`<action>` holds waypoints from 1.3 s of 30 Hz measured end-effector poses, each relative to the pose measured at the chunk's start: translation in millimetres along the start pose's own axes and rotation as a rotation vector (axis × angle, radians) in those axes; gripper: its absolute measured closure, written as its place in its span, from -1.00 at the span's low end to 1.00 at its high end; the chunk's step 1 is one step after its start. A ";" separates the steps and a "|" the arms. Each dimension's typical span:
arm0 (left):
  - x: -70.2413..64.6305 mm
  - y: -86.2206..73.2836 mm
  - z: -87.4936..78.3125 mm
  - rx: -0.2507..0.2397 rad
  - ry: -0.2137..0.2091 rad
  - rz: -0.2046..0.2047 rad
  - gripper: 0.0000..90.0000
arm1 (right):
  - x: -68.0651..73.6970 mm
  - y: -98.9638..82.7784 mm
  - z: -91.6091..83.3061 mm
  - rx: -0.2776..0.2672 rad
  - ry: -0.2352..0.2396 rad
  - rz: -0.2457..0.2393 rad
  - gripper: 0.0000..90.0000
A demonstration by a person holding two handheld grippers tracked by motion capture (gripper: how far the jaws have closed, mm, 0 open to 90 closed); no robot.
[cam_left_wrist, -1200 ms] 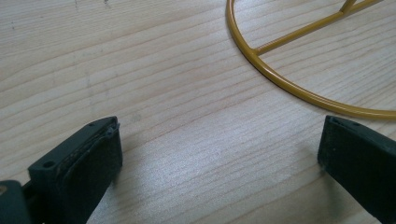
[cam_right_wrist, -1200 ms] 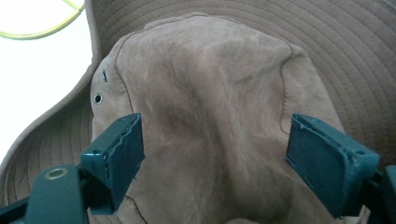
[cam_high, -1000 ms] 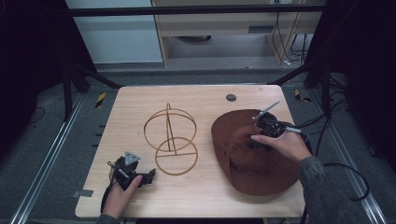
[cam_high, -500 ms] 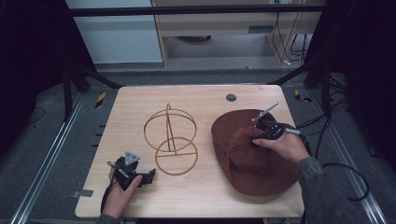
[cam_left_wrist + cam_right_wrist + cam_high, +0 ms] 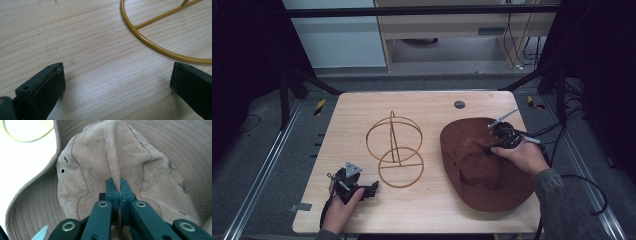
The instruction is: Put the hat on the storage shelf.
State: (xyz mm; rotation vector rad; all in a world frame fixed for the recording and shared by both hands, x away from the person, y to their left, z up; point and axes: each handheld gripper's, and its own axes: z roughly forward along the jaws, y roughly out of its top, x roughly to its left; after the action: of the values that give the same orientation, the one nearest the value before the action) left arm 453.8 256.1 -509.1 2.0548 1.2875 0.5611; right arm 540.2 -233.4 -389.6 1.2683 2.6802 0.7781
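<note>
Right gripper [image 5: 493,145] pinches the hat [image 5: 484,167] crown fold; left gripper [image 5: 371,188] — jaws wide — rests on bare table [image 5: 422,102] beside the wire stand [image 5: 395,150].

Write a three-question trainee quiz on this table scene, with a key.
1. True or false: the right gripper is shut on the hat.
2. What lies between the left gripper's open fingers: A) hat B) bare table C) wire stand?
3. Fill in: the stand sits to the hat's ____ in the high view.

Key: 1 true, pinching a fold of the crown. 2 B. 3 left.
</note>
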 end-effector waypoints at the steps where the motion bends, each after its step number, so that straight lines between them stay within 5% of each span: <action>1: 0.0 0.0 0.0 0.000 0.000 0.000 -1.00 | -0.2 0.4 -3.0 -0.008 -0.002 -0.001 0.98; 13: -0.1 -0.1 -0.1 0.000 -0.001 0.001 -1.00 | 6.0 4.1 -39.7 -0.149 0.023 -0.005 0.99; 39: -0.8 -0.3 -0.4 0.000 0.000 0.000 -1.00 | 56.7 45.2 -133.3 -0.357 -0.015 -0.169 0.98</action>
State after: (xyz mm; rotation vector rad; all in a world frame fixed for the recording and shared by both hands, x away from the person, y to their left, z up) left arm 453.1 255.6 -509.0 2.0548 1.2867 0.5611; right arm 498.0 -222.4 -244.2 0.9463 2.4463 1.1496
